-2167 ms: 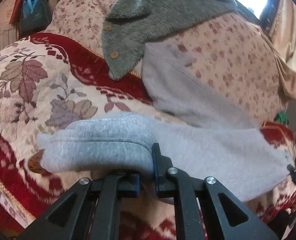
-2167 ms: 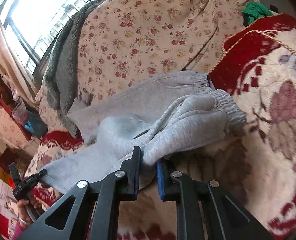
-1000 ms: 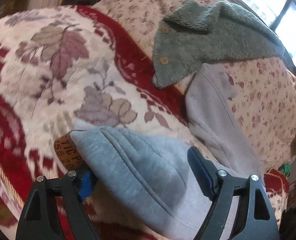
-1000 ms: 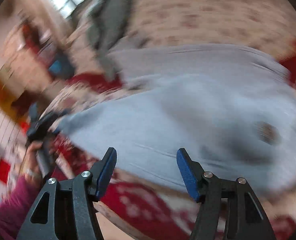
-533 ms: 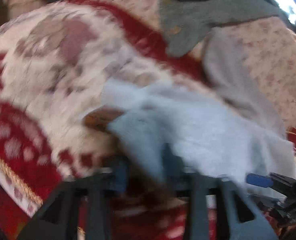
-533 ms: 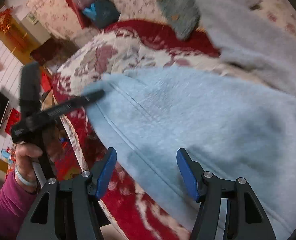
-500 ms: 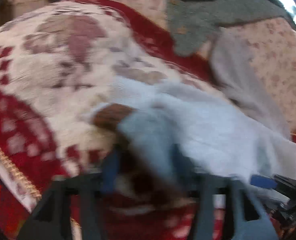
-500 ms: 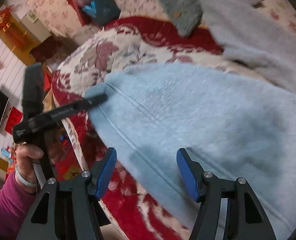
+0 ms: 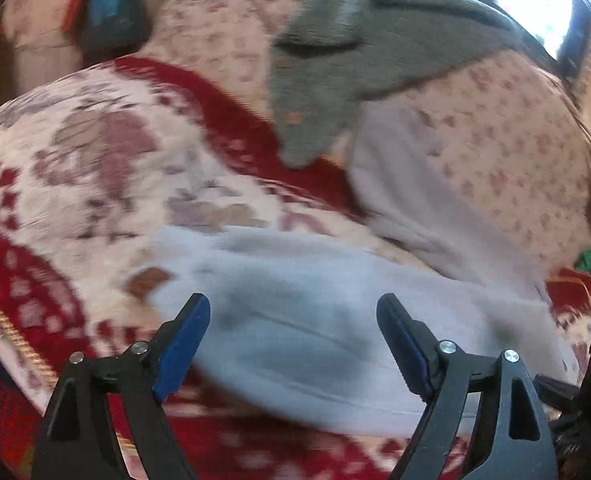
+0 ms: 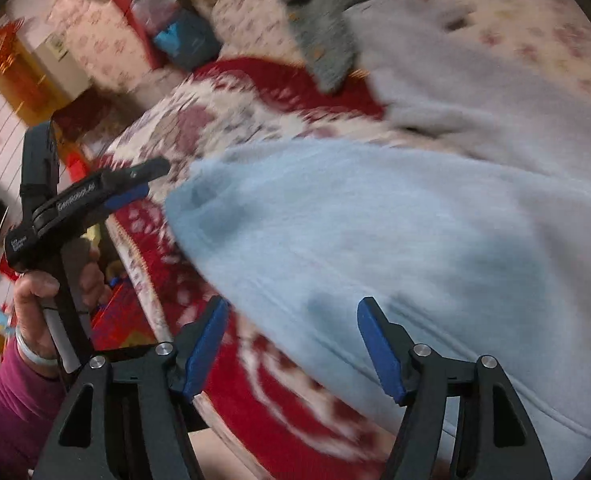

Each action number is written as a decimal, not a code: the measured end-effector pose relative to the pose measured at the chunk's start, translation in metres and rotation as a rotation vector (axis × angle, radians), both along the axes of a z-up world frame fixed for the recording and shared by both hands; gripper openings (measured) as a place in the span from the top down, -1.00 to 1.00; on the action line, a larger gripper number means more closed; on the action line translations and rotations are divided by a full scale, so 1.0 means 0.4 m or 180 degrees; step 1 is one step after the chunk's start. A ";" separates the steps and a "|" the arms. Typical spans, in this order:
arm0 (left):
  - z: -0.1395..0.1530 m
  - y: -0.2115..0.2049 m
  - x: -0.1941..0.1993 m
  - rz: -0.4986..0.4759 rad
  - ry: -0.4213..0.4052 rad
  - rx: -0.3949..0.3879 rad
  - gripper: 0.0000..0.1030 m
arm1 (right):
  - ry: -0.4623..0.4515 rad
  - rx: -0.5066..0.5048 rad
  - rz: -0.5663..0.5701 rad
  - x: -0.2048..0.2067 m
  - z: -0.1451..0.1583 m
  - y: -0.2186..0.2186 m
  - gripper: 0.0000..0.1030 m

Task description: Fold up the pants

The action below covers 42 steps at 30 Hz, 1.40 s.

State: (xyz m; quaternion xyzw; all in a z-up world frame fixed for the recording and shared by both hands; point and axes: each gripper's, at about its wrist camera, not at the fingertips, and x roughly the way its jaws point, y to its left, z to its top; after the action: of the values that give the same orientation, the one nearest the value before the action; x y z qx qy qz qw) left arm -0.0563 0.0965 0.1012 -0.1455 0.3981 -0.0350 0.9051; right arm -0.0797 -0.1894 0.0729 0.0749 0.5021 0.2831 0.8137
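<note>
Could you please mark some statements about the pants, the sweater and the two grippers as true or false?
1. The grey pants lie on a red and cream floral blanket. True.
2. The left gripper is clamped on the pants. False: its jaws are opening and the pads stand apart from the cloth.
3. A green fuzzy sweater with buttons lies further back, on the flowered cover. True.
4. The right gripper holds the sweater. False: its jaws are opening above the edge of the pants, with nothing pinched.
5. The person's hand on the left gripper's handle has a blue sleeve. False: the sleeve is magenta.
</note>
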 end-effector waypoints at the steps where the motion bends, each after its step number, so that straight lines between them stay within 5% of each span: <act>1: 0.001 -0.035 0.002 -0.0071 -0.0004 0.0005 -0.65 | -0.0017 -0.0016 -0.0110 -0.008 0.009 -0.041 -0.47; 14: -0.042 -0.362 0.023 -0.0842 0.0168 -0.0042 -0.65 | -0.0098 -0.0154 -0.1739 -0.142 0.107 -0.608 -0.57; 21: -0.040 -0.484 0.026 -0.1102 0.0179 -0.0085 -0.65 | 0.0085 -0.0190 -0.2558 -0.224 0.079 -0.890 -0.65; 24: -0.036 -0.541 0.023 -0.1227 0.0188 -0.0073 -0.65 | 0.0090 -0.0323 -0.2661 -0.198 0.055 -0.948 -0.65; 32: -0.057 -0.629 0.018 -0.1370 0.0291 -0.0011 -0.65 | 0.0412 0.0013 -0.2519 -0.077 -0.067 -1.036 -0.81; 37: -0.070 -0.647 0.024 -0.1387 0.0329 0.0019 -0.65 | 0.0304 0.0031 -0.2434 -0.060 -0.063 -1.047 -0.83; 39: -0.077 -0.650 0.029 -0.1368 0.0374 -0.0020 -0.65 | 0.0371 0.0264 -0.2207 -0.048 -0.084 -1.033 -0.60; 42: -0.094 -0.663 0.027 -0.1377 0.0449 -0.0092 -0.65 | 0.0198 0.0046 -0.2014 -0.050 -0.077 -0.983 0.23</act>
State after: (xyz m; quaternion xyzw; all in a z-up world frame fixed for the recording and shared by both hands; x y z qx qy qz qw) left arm -0.0456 -0.1687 0.0635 -0.0718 0.4818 -0.2237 0.8442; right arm -0.0999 -0.5826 0.0423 0.2418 0.4765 0.0170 0.8451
